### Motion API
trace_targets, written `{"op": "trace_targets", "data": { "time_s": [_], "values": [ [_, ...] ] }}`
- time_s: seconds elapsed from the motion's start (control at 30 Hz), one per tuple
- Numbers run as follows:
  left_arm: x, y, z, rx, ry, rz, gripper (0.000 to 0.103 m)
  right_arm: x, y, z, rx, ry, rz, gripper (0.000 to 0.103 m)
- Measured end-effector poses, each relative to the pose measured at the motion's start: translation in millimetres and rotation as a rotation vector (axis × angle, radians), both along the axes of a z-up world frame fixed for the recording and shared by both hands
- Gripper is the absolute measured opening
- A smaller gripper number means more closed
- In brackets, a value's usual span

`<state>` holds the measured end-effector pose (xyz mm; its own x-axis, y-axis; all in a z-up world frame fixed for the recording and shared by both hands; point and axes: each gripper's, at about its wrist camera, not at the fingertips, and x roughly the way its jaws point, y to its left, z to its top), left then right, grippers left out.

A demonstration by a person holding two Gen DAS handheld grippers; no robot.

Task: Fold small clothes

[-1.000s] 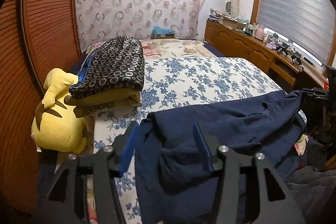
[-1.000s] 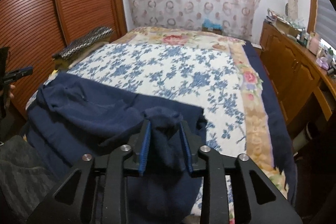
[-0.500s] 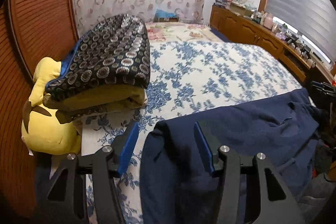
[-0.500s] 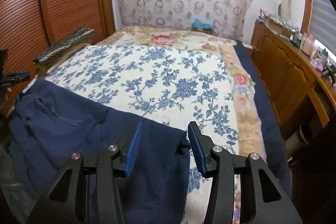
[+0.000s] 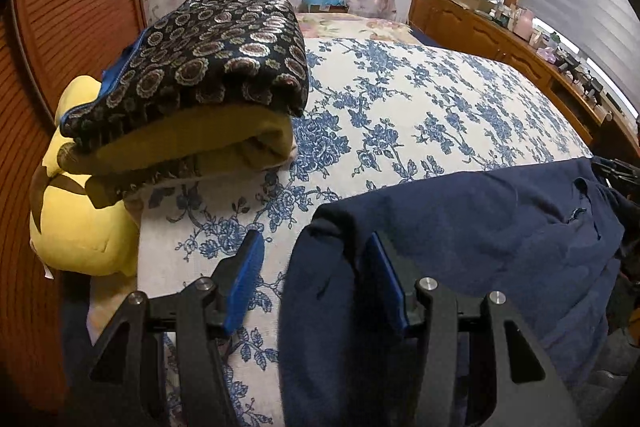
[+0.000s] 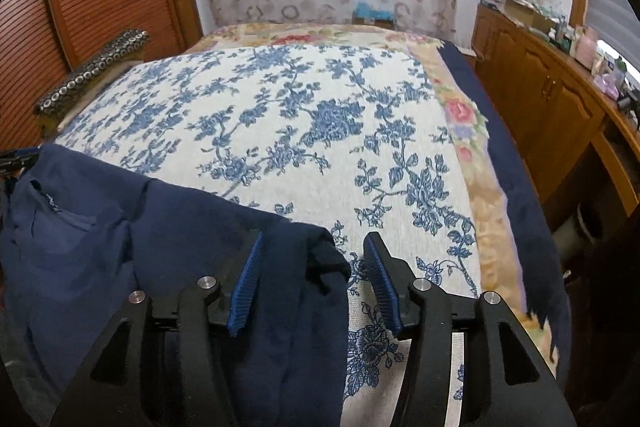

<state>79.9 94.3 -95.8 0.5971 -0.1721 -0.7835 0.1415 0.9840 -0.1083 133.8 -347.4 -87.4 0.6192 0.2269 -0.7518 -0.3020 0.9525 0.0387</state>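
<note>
Holding both tools with fingers spread, we grip nothing. Our left gripper (image 5: 314,277) straddles the near left corner of the navy garment (image 5: 480,227), which lies across the lower right of that frame on the floral bedspread (image 5: 420,107). Our right gripper (image 6: 312,279) hangs over the garment's other corner, low centre in its view. A folded patterned blanket (image 5: 216,51) and yellow plush toy (image 5: 80,227) sit at left.

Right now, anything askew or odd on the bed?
Mostly fine. The navy garment lies spread with both grippers open over its corners; its right corner is bunched, not flat. The folded blanket stack overhangs a yellow plush at the bed edge.
</note>
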Motion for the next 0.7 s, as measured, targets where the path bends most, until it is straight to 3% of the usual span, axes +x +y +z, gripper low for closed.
{"op": "trace_targets", "data": {
  "time_s": [0.13, 0.27, 0.6, 0.7],
  "values": [
    [2.9, -2.0, -1.0, 0.001, 0.005, -0.009, 0.054, 2.7, -2.2, -1.3, 0.005, 0.004, -0.027, 0.062],
    [5.4, 0.1, -0.4, -0.014, 0.011, -0.008, 0.054, 3.8, -0.9, -1.8, -0.007, 0.008, -0.026, 0.063],
    [7.6, -5.3, 1.8, -0.024, 0.015, -0.01, 0.054, 3.1, -1.4, -2.7, 0.036, 0.021, -0.004, 0.063],
    [9.1, -6.8, 1.3, -0.027, 0.017, -0.01, 0.054, 1.6, 5.0, -3.3, 0.034, 0.028, 0.028, 0.058]
  ]
}}
